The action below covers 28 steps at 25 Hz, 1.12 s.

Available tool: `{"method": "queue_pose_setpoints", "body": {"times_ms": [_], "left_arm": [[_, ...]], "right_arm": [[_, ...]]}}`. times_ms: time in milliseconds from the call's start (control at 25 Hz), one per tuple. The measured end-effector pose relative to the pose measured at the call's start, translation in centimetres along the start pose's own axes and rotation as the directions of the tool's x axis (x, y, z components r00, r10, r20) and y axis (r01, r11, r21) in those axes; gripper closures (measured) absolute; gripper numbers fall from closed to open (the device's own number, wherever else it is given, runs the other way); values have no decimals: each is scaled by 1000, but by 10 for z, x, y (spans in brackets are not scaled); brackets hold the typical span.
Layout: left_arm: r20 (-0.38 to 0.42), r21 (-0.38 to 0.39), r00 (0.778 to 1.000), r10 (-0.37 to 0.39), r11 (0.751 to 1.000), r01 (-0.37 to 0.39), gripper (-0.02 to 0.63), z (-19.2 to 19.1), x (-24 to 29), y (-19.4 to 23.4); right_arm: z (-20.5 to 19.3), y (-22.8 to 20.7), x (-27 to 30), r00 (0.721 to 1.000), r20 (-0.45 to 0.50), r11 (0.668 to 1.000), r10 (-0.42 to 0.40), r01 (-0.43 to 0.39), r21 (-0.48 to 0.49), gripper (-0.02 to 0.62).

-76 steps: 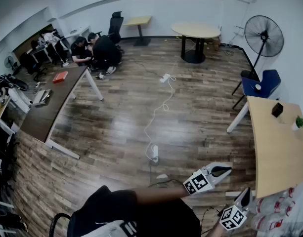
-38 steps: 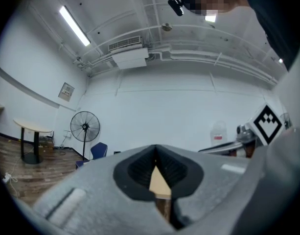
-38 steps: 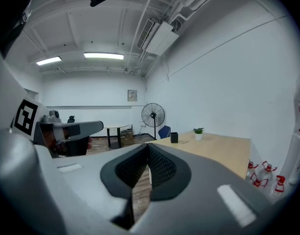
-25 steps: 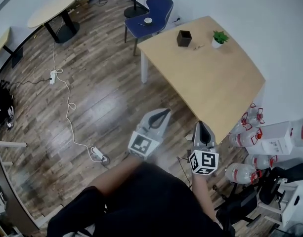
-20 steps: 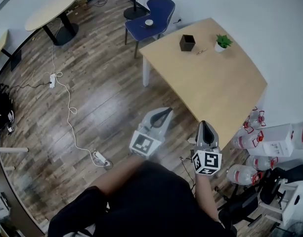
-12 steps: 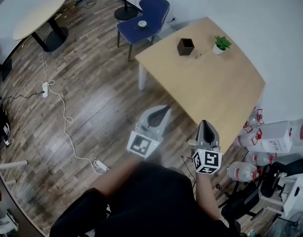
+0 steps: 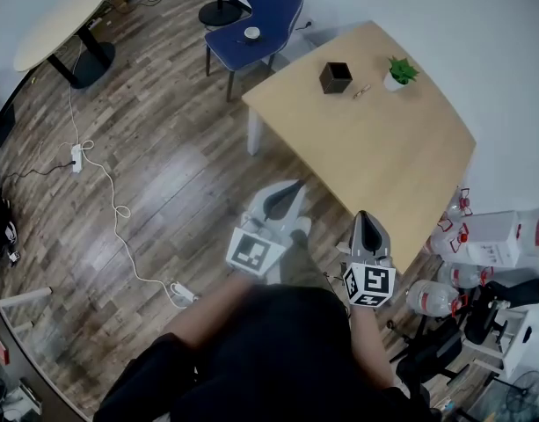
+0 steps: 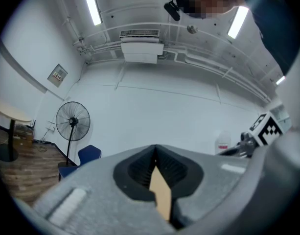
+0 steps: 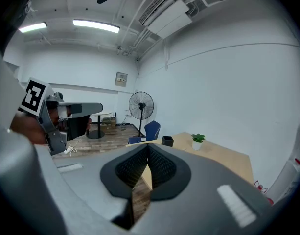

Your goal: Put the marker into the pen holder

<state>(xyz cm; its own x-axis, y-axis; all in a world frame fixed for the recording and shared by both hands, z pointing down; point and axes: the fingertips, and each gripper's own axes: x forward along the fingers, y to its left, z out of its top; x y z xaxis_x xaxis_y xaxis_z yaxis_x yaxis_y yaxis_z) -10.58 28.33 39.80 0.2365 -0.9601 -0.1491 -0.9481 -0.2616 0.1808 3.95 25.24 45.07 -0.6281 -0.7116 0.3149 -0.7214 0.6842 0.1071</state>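
on table (image 7: pixel 383 161), marker (image 7: pixel 362 90), head view only

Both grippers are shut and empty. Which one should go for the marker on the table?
Right. The right gripper is at the table's near edge, pointing along it toward the marker. The left gripper hangs over the floor, aimed at the wall.

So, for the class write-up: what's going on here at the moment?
A person stands on the wooden floor short of the light wooden table, holding the left gripper and the right gripper out in front. Both are shut and empty. At the table's far end the black pen holder stands with the marker lying beside it, near a small potted plant. The marker is not yet picked up.
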Motion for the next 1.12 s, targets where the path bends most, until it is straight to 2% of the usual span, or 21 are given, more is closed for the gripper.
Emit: {"method": "queue_pose_setpoints", "body": {"times_ms": [200,360,560,720,1120], "left_arm": [[-2,34,1000,-11,999,11,604,-2,8,-2],[-21,27,1000,8,1000,-8,604,-10,27,4],[-55,-9,998,15,1000,-15,604,-31,77,14],[-112,-2,994,10,1000,-10,604,-53,129,31],[-232,-13,973,-15,1000,12,604,-117,272,68]], "right_arm": [[-4,9,12,999,20,999,48,-48,10,594],[-7,-8,31,998,24,998,57,-57,25,594],[-17,-60,66,999,8,998,40,-41,55,594],[-29,-100,116,997,-52,995,52,-47,92,594],[-43,-199,224,990,-109,989,84,-70,126,594]]}}
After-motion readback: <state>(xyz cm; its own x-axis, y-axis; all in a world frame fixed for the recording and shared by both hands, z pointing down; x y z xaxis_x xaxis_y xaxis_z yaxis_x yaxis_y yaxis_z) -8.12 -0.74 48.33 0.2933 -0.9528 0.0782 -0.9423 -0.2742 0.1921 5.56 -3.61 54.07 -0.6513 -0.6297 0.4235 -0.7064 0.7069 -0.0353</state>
